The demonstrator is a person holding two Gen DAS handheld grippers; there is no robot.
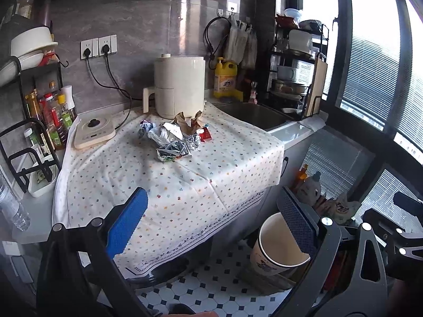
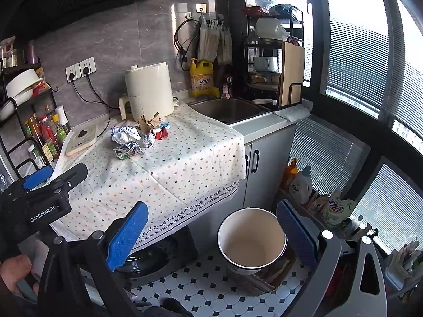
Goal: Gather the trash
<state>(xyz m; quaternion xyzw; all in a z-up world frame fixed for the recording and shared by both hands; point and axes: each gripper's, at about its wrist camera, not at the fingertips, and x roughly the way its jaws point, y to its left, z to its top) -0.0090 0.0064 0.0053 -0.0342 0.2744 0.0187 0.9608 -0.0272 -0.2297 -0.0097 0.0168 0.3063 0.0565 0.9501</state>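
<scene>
Nothing looks collected yet; the trash pile of crumpled foil, wrappers, brown paper and a small red carton lies together on the cloth-covered bench, just in front of the cream appliance; the bin on the floor below the bench edge appears empty. The left gripper and the right gripper both hang well short of the pile, jaws apart and holding nothing; every piece seems left to gather.
</scene>
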